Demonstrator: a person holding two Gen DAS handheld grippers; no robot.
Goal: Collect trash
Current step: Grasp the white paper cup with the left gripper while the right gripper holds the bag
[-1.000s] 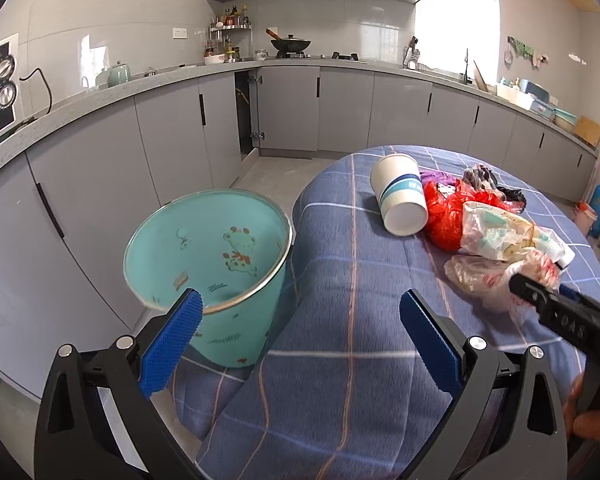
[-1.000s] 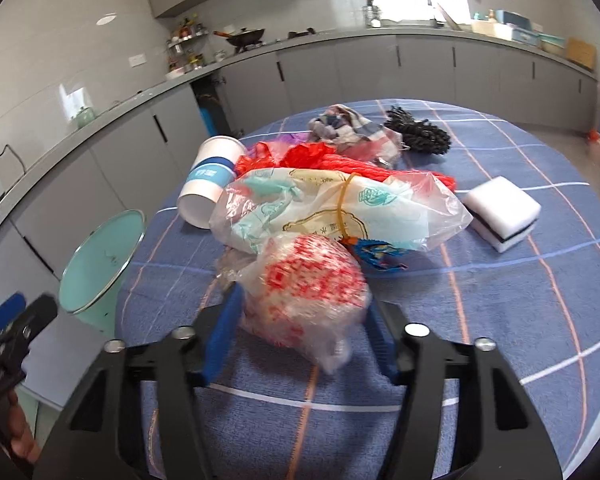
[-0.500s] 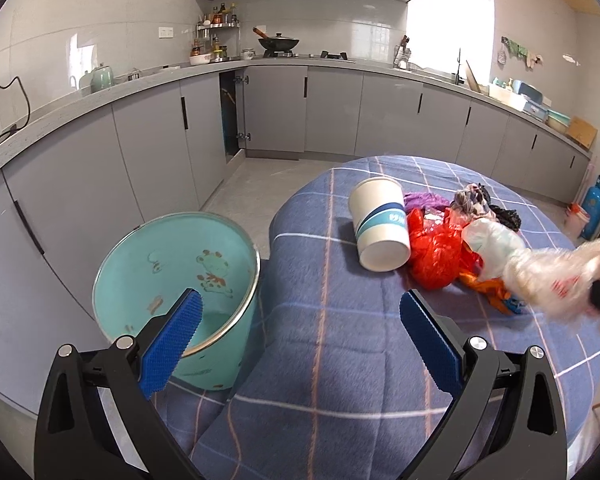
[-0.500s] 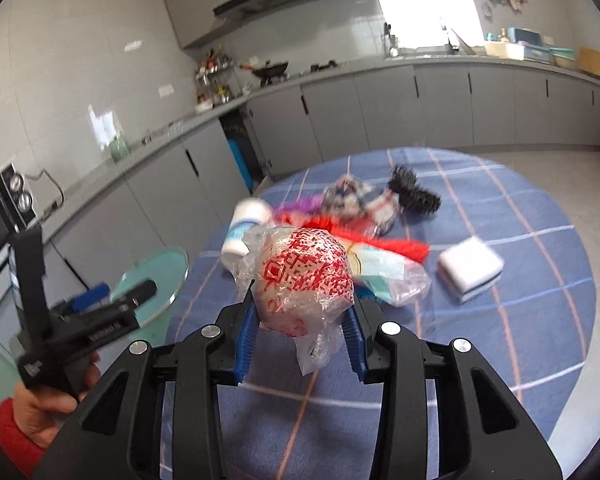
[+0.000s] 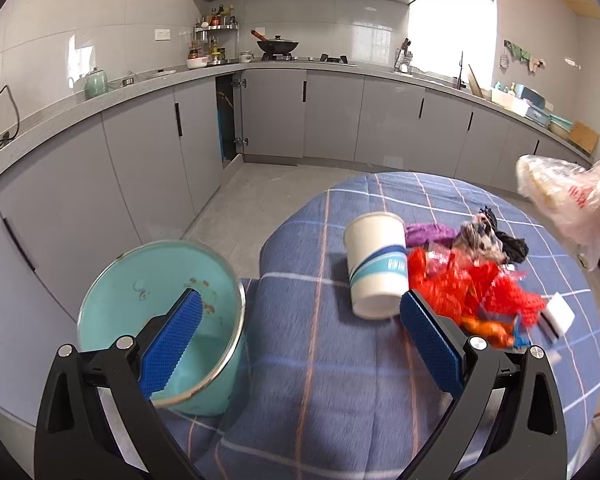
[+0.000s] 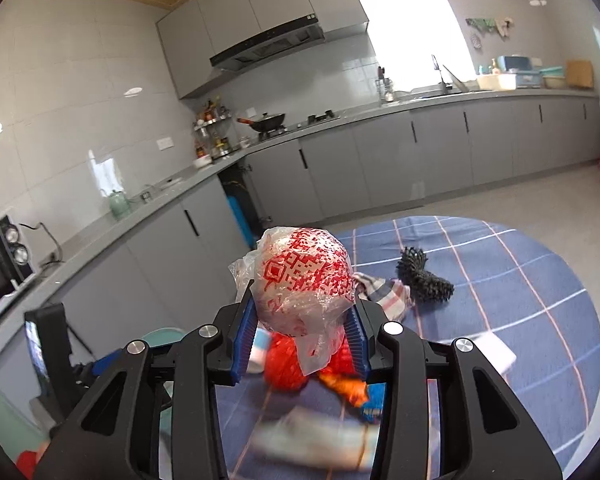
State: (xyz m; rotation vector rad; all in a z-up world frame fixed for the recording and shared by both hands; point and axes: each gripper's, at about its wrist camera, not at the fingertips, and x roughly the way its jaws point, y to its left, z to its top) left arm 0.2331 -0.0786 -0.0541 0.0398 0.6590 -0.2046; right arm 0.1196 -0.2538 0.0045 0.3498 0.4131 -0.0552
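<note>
My right gripper is shut on a clear plastic bag with red print and holds it high above the table; the bag also shows at the right edge of the left wrist view. My left gripper is open and empty, low over the table's near edge. A teal bin stands on the floor left of the table. On the blue checked tablecloth lie a white paper cup on its side, a red plastic bag, orange wrapper scraps and a white sponge.
Purple cloth, a patterned rag and a black scrubber lie at the table's far side. Grey kitchen cabinets run along the walls. Tiled floor lies between cabinets and table.
My right gripper has lifted the printed bag well above the table, off the trash pile. My left gripper has shifted so the bin sits lower left and the cup nearer.
</note>
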